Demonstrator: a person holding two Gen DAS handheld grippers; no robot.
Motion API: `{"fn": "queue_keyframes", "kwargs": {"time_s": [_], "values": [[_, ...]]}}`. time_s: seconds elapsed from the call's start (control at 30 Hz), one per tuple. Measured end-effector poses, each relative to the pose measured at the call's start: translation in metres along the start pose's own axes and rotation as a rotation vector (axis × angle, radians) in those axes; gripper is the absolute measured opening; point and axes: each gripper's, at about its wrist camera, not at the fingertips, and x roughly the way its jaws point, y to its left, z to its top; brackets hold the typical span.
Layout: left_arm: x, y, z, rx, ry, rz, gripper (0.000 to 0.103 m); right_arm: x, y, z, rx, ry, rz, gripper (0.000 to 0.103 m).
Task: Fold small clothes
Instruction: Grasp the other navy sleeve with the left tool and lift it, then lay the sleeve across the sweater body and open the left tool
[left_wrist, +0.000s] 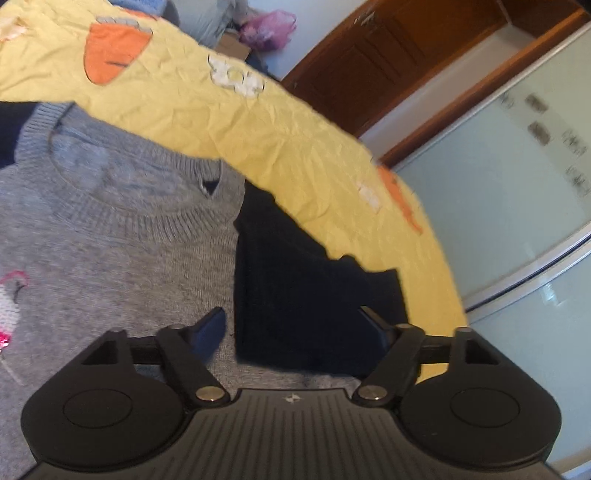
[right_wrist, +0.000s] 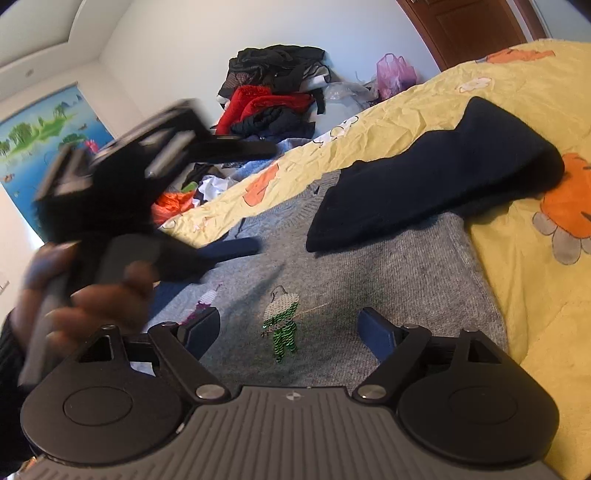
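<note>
A small grey knit sweater (left_wrist: 122, 236) with navy sleeves lies flat on the yellow bedspread (left_wrist: 177, 99). One navy sleeve (left_wrist: 306, 295) is folded over its right shoulder. My left gripper (left_wrist: 291, 325) is open just above the sweater, straddling the sleeve's lower edge. In the right wrist view the sweater (right_wrist: 399, 280) shows sequin figures (right_wrist: 282, 328) on its chest, and the navy sleeve (right_wrist: 436, 177) lies across its far corner. My right gripper (right_wrist: 290, 328) is open and empty over the chest. The left gripper (right_wrist: 236, 199), blurred and open, hovers at left in a hand.
The bedspread (right_wrist: 524, 277) has orange and white flower patches. A pile of black, red and other clothes (right_wrist: 273, 92) and a pink plastic bag (right_wrist: 395, 72) lie beyond the bed. A brown door (left_wrist: 369, 70) and frosted glass panels (left_wrist: 517, 192) stand past the bed's edge.
</note>
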Motion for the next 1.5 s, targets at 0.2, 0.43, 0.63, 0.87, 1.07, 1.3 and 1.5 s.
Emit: {"fn": "queue_keyframes", "kwargs": {"time_s": [0.2, 0.43, 0.63, 0.87, 1.07, 1.3, 1.5], "values": [[0.021, 0.002, -0.006, 0.022, 0.032, 0.024, 0.05, -0.001, 0.002, -0.001, -0.003, 0.0, 0.009, 0.087], [0.027, -0.006, -0.007, 0.127, 0.042, 0.103, 0.007, -0.001, 0.003, -0.002, -0.002, -0.005, 0.004, 0.088], [-0.014, -0.018, -0.002, 0.258, -0.08, 0.146, 0.006, -0.001, 0.005, -0.001, -0.012, -0.004, -0.001, 0.088], [-0.073, 0.028, 0.005, 0.237, -0.189, 0.277, 0.006, 0.001, 0.011, -0.002, -0.031, -0.003, -0.015, 0.088], [-0.109, 0.081, -0.002, 0.134, -0.215, 0.365, 0.006, 0.003, 0.011, -0.001, -0.037, -0.002, -0.02, 0.089], [-0.106, 0.104, -0.018, 0.1, -0.19, 0.402, 0.006, 0.004, 0.015, -0.002, -0.058, 0.001, -0.034, 0.089], [-0.098, 0.109, -0.022, 0.062, -0.195, 0.445, 0.008, 0.006, 0.016, -0.002, -0.072, 0.004, -0.043, 0.089]]}}
